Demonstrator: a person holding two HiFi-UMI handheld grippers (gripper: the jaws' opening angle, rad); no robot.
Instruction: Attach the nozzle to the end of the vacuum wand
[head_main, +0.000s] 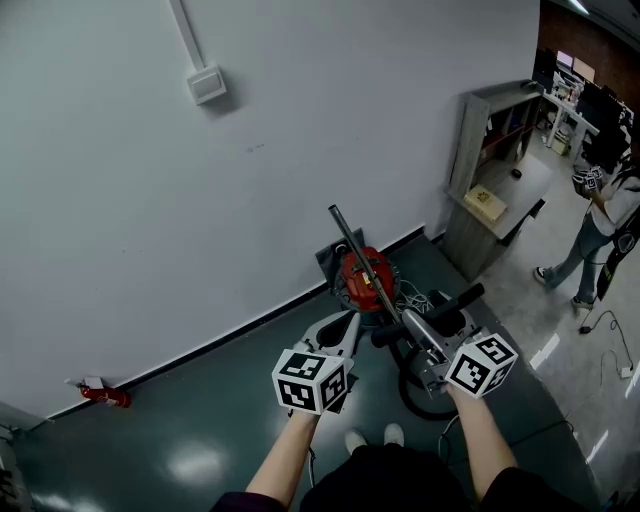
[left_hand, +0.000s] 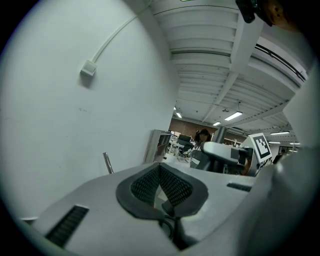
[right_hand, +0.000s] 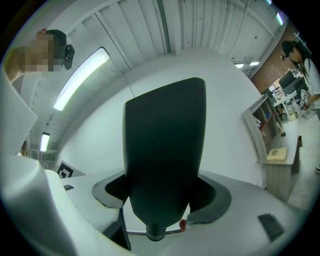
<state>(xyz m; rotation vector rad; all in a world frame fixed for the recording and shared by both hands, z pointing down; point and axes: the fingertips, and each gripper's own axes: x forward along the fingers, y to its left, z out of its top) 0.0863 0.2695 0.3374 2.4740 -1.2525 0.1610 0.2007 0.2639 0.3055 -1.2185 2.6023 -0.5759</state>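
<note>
My left gripper (head_main: 338, 330) is pressed fully together and carries nothing. In the left gripper view its two dark ribbed pads (left_hand: 172, 186) meet at the centre of the frame with no object between them, and the gripper (left_hand: 161, 175) tips slightly down towards the white wall (left_hand: 60, 125).

My right gripper (head_main: 415, 328) is spread as wide as it goes and is clamped on the nozzle (right_hand: 165, 150). In the right gripper view this broad, dark, flat piece fills the gap between the jaws, with the pads tight against its two sides. It rises to the upper middle of the frame and narrows to a small round neck at the bottom. In the head view the nozzle (head_main: 455, 300) shows as a black bar lying across that gripper's tip, right of centre.

The vacuum wand (head_main: 350, 240) is a thin metal tube slanting up and left from the red vacuum body (head_main: 362, 278), which stands on the dark floor (head_main: 200, 420) against the wall, just above my two grippers in the frame. The wand's free end points to the upper middle of the frame, and the nozzle is apart from it, lower and to the right. From the left gripper view the wand (left_hand: 107, 162) appears as a short metal stub at the left, above the jaw
</note>
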